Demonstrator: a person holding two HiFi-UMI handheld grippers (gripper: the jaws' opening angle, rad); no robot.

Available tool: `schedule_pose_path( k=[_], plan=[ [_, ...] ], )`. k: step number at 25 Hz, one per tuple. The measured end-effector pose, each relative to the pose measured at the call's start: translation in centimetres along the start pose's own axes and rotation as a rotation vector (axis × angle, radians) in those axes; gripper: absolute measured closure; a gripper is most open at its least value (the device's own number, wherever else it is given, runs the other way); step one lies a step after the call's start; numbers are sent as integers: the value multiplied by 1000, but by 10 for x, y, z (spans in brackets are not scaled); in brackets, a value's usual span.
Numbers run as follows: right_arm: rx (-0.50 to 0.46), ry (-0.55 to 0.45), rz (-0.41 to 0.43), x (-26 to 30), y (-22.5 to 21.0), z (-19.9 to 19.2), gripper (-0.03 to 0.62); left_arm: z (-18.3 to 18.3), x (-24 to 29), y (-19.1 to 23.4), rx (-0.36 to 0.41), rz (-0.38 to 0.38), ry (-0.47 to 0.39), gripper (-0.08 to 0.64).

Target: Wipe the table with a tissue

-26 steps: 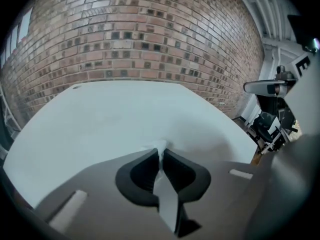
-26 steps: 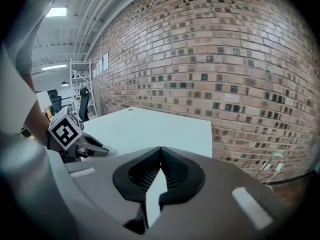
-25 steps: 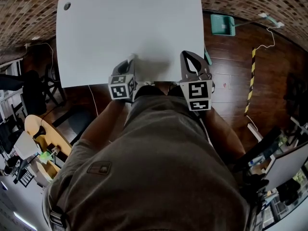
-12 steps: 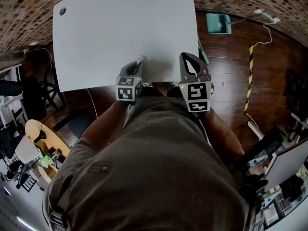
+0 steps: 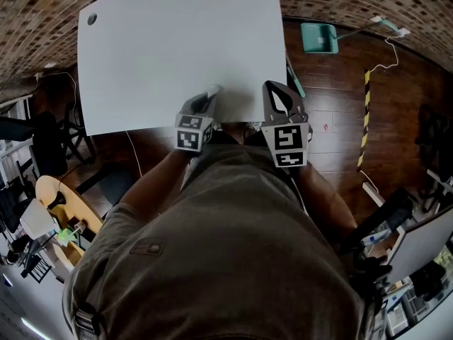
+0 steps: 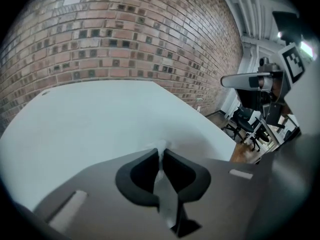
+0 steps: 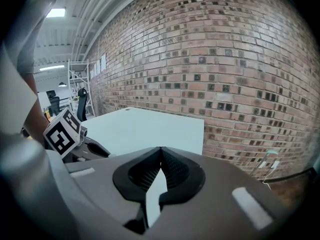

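Note:
A white tissue (image 5: 212, 91) sticks out of my left gripper (image 5: 208, 99), which is shut on it at the near edge of the white table (image 5: 177, 41). In the left gripper view the tissue (image 6: 161, 149) is pinched between the two dark jaws and pokes out over the tabletop (image 6: 95, 119). My right gripper (image 5: 277, 96) hovers at the table's near right corner, shut with nothing between its jaws. The right gripper view shows its closed jaws (image 7: 160, 153) above the table (image 7: 145, 126).
A brick wall (image 7: 210, 59) runs behind the table. A small dark hole (image 5: 92, 19) marks the table's far left corner. A teal dustpan (image 5: 318, 37) and a white cable lie on the wood floor at right. Chairs and a round table (image 5: 56, 197) stand at left.
My left gripper has slid to the right along the table's near edge with the tissue, closing in on the right gripper. The right gripper has barely moved.

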State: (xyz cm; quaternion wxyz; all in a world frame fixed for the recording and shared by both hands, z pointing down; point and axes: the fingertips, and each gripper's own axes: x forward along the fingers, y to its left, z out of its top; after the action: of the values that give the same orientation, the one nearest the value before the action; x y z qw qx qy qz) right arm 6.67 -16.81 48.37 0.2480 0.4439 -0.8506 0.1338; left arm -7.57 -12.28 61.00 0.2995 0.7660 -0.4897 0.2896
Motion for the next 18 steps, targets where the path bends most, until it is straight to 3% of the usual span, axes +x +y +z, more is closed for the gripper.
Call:
schedule_pose_path(
  k=[12,18],
  plan=[
    [-39,-28,111,2,17,-2,578,31,-51,10,-115,137,-180,534],
    [-64,-58,118,-4,35,7,578,40,-82,10,-137,145,-258,534]
  ],
)
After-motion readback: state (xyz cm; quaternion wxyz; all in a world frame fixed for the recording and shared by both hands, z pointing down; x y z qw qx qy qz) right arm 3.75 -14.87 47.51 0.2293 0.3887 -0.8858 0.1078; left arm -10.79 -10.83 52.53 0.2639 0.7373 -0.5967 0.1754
